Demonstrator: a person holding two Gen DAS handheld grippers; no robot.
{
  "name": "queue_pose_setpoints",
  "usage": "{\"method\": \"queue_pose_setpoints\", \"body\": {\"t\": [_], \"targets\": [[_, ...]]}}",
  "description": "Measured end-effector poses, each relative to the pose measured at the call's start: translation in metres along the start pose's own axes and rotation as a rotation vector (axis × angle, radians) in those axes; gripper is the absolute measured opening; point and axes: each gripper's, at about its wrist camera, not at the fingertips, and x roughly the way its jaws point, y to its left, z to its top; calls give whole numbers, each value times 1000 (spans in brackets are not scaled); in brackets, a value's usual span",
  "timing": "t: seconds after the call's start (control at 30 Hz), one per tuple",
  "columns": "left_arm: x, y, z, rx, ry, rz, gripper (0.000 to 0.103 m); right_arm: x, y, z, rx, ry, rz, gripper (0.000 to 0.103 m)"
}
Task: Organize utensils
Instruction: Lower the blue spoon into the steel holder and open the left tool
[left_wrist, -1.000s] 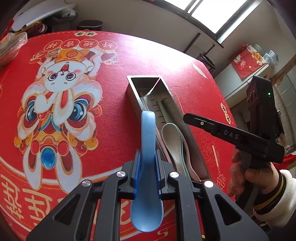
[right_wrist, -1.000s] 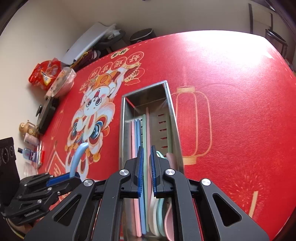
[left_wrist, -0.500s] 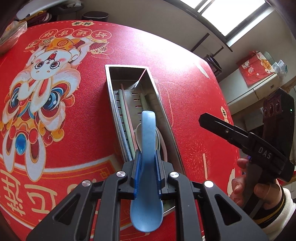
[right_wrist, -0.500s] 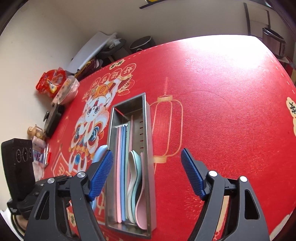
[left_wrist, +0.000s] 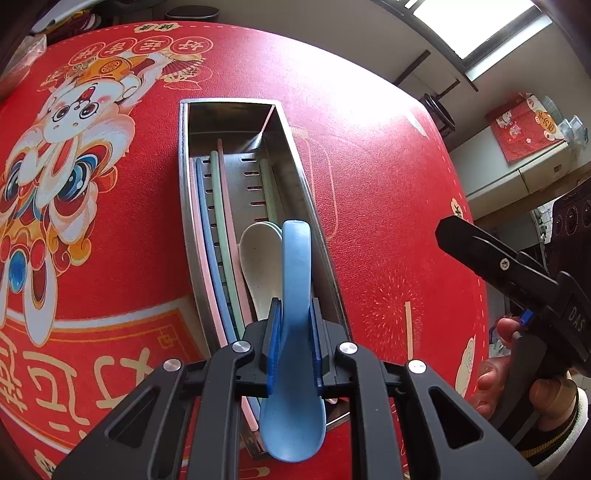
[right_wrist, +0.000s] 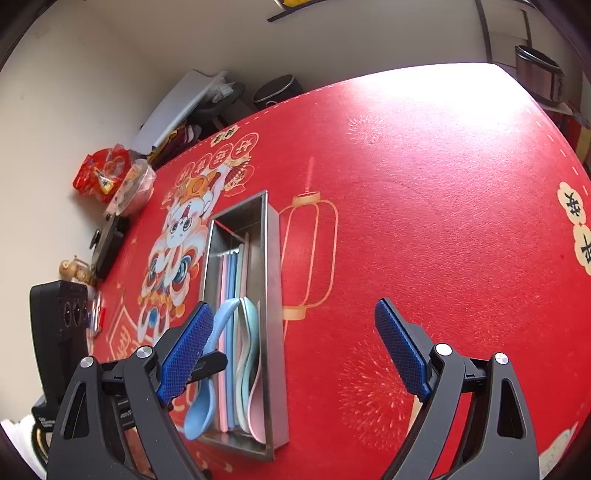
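Our left tongs (left_wrist: 293, 343) pinch a blue spoon (left_wrist: 293, 332) by its handle, bowl toward us, above the near end of the steel tray (left_wrist: 184, 192) on the red bench (left_wrist: 369, 166). In the tray lie a white spoon (left_wrist: 258, 266) and pastel chopsticks (left_wrist: 218, 206). Our right tongs (right_wrist: 295, 354) have just been opening and now stand spread with nothing between them, right of the tray.

Brushed shiny metal tray (left_wrist: 192, 206), matt plastic blue spoon (left_wrist: 295, 266), grainy red mat (left_wrist: 369, 147).
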Motion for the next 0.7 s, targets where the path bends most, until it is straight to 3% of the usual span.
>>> {"method": "queue_pose_setpoints", "body": {"t": [0.4,0.7], "targets": [[20,-11,8,26,50,62,14,-9,-11,1,25,-22,7,86],[31,-16,10,18,87,43,14,-11,-14,1,39,-31,8,86]]}}
